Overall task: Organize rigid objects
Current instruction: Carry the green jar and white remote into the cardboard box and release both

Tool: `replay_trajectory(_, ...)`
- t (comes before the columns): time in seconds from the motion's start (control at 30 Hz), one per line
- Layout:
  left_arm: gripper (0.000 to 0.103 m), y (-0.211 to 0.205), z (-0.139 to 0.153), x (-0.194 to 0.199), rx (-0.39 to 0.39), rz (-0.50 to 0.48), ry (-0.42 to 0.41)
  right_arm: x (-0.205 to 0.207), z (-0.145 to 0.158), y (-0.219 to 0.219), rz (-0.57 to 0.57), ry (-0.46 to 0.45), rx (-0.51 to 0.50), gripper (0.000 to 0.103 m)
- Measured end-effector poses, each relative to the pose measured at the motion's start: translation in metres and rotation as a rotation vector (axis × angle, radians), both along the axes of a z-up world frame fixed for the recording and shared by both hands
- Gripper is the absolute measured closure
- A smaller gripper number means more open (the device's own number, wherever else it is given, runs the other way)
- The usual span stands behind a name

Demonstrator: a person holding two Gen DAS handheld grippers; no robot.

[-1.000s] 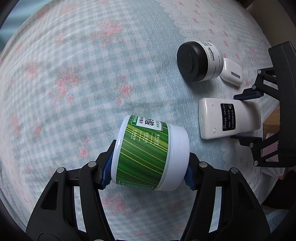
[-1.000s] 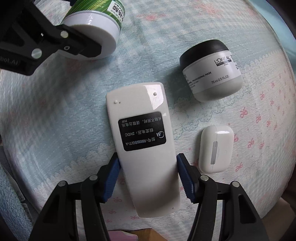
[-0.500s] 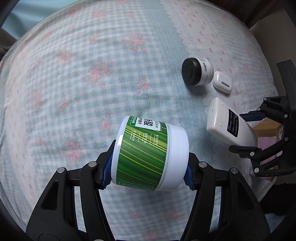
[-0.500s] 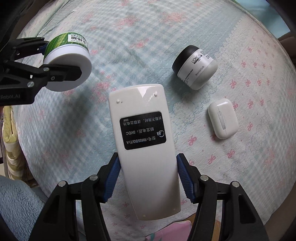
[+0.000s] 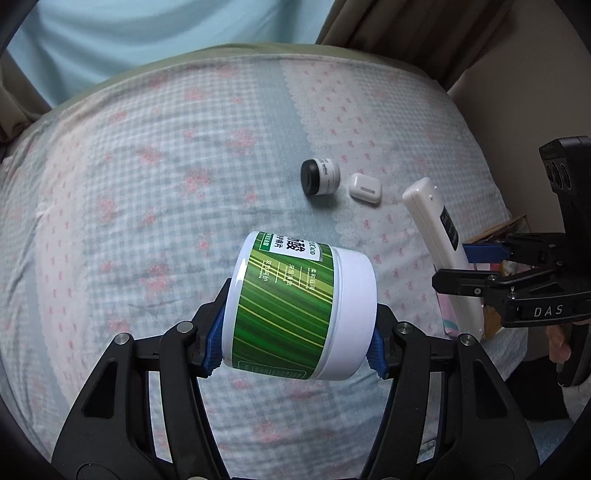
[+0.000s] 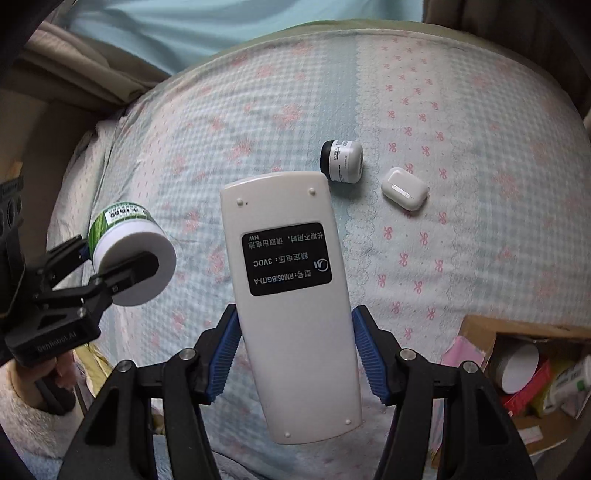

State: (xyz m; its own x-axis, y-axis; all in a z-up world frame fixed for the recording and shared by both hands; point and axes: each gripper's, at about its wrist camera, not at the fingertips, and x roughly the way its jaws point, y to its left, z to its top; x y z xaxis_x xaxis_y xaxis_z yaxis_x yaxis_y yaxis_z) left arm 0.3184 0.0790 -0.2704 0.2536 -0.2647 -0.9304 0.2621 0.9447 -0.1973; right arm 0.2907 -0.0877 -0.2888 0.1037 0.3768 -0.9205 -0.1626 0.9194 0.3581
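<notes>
Above bedspread [image 5: 155, 192]: clamped jar [image 5: 295, 306], remote [image 6: 291, 295].

We see a bed [image 5: 155, 155] under a pale blue checked sheet with pink flowers, a lace-edged bow-print strip [image 6: 461, 155] at 2 o'clock. Behind it, at 12 o'clock, hangs a light blue curtain [image 5: 166, 33], with beige drapes [image 5: 424, 33] beside it. A cardboard box [image 6: 524, 332] sits at 4 o'clock.

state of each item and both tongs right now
green striped white-lidded plastic jar: lifted, lid on, sideways
white plastic remote control: lifted, back up
small grey black-lidded cream jar: on its side on bed, lid on
white earbud case: closed, on bed
left tongs: shut on jar
right tongs: shut on remote
</notes>
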Motion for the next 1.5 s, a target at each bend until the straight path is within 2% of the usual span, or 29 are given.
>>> replay_trajectory(0.17,0.046,-0.042,0.021,-0.017,-0.05,-0.109,-0.04,-0.028,0.032,-0.032,-0.132,-0.03,0.023,0.047)
replay_trajectory(0.33,0.047,-0.087,0.028,-0.038,-0.082,-0.173,-0.051,-0.055,0.049,-0.079,-0.274,-0.046,0.069,0.047)
replay_trajectory(0.57,0.047,-0.145,0.034,-0.066,-0.088,-0.179,-0.043,-0.09,0.056,-0.172,-0.467,-0.078,0.151,0.048)
replay_trajectory(0.73,0.047,-0.196,0.034,-0.073,-0.113,-0.159,-0.021,-0.107,0.04,-0.239,-0.537,-0.041,0.19,0.051)
replay_trajectory(0.8,0.047,-0.219,0.03,-0.076,-0.127,-0.156,-0.005,-0.109,0.025,-0.264,-0.562,-0.006,0.234,0.076)
replay_trajectory(0.9,0.047,-0.253,0.018,-0.079,-0.127,-0.154,0.021,-0.106,-0.005,-0.293,-0.567,0.074,0.226,0.089)
replay_trajectory(0.97,0.047,-0.274,0.004,-0.081,-0.116,-0.152,0.047,-0.102,-0.023,-0.311,-0.561,0.092,0.251,0.092)
replay_trajectory(1.07,0.047,-0.301,-0.018,-0.085,-0.098,-0.143,0.084,-0.098,-0.04,-0.333,-0.563,0.117,0.263,0.093)
replay_trajectory(1.23,0.047,-0.337,-0.044,-0.09,-0.059,-0.152,0.124,-0.097,-0.053,-0.348,-0.482,0.105,0.225,0.093)
replay_trajectory(1.47,0.046,-0.366,-0.061,-0.089,-0.004,-0.151,0.147,-0.103,-0.073,-0.358,-0.414,0.119,0.191,0.092)
replay_trajectory(1.5,0.041,-0.37,-0.061,-0.089,0.001,-0.153,0.134,-0.104,-0.075,-0.36,-0.415,0.116,0.185,0.092)
